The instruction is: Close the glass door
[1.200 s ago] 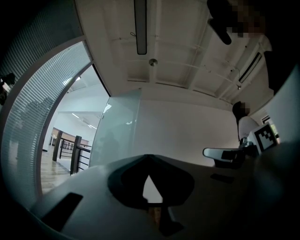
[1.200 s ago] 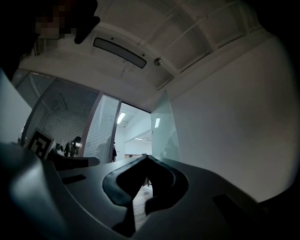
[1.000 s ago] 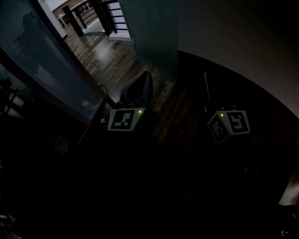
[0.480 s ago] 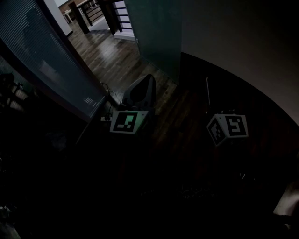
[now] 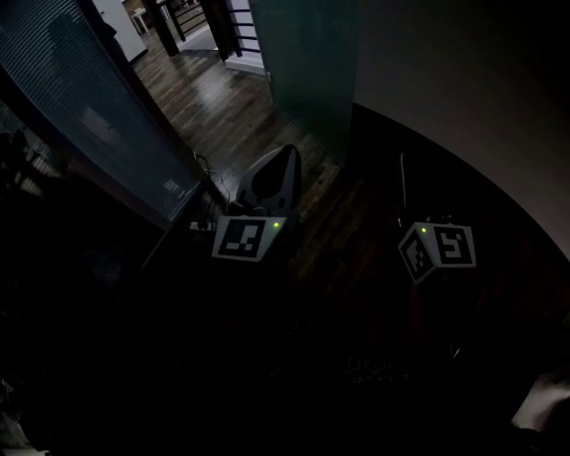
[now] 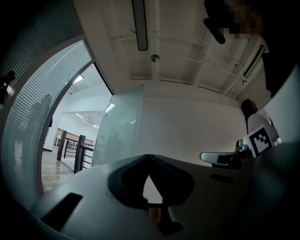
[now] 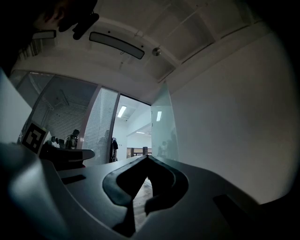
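Observation:
The glass door (image 5: 303, 62) stands swung open, a tall frosted pane beside the white wall; it also shows in the left gripper view (image 6: 117, 126) and the right gripper view (image 7: 164, 126). My left gripper (image 5: 290, 153) is held low before the doorway, short of the door's lower corner, with its jaws (image 6: 149, 157) closed tip to tip and nothing between them. My right gripper (image 5: 403, 160) hangs further right over the dark floor, pointing along the wall, its jaws (image 7: 148, 157) also shut and empty. Neither gripper touches the door.
A striped frosted glass partition (image 5: 98, 116) borders the doorway on the left. Wooden floor (image 5: 223, 107) runs through the opening toward a dark railing (image 5: 240, 18). A white wall (image 5: 463, 80) curves along the right. The near part of the room is very dark.
Both grippers and the head view have drifted a little forward toward the doorway. The door has not swung, and both pairs of jaws stay closed.

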`<state>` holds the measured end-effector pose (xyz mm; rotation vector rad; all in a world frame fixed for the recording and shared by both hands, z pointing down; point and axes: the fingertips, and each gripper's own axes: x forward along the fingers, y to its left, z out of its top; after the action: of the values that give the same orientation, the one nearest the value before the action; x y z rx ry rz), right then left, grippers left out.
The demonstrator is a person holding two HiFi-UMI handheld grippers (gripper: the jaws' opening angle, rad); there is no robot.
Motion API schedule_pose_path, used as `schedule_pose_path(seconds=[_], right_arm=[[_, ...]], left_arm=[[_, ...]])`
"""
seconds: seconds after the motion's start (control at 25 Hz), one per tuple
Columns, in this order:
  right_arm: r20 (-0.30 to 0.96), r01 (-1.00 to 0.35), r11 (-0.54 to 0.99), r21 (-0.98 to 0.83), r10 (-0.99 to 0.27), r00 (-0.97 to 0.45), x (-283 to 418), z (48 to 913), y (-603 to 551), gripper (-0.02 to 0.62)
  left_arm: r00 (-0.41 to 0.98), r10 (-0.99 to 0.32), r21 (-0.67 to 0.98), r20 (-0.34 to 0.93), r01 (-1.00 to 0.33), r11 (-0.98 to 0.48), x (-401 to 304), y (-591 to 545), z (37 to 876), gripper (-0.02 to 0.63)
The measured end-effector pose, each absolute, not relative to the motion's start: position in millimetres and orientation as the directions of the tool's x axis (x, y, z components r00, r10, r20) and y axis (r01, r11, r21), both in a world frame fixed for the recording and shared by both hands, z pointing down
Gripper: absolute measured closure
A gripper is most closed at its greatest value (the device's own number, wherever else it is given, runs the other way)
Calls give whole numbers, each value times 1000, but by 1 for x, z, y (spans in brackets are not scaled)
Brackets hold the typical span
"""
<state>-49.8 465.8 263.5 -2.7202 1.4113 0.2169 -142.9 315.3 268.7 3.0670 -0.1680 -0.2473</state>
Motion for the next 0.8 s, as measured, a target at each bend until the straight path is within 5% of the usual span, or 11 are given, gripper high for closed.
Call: schedule_pose_path(seconds=[0.8], right_arm=[[-160, -789, -615, -2, -778, 607, 88, 259, 339, 598]], left_arm=[[986, -22, 45, -168, -14, -999, 11, 187, 257, 604]])
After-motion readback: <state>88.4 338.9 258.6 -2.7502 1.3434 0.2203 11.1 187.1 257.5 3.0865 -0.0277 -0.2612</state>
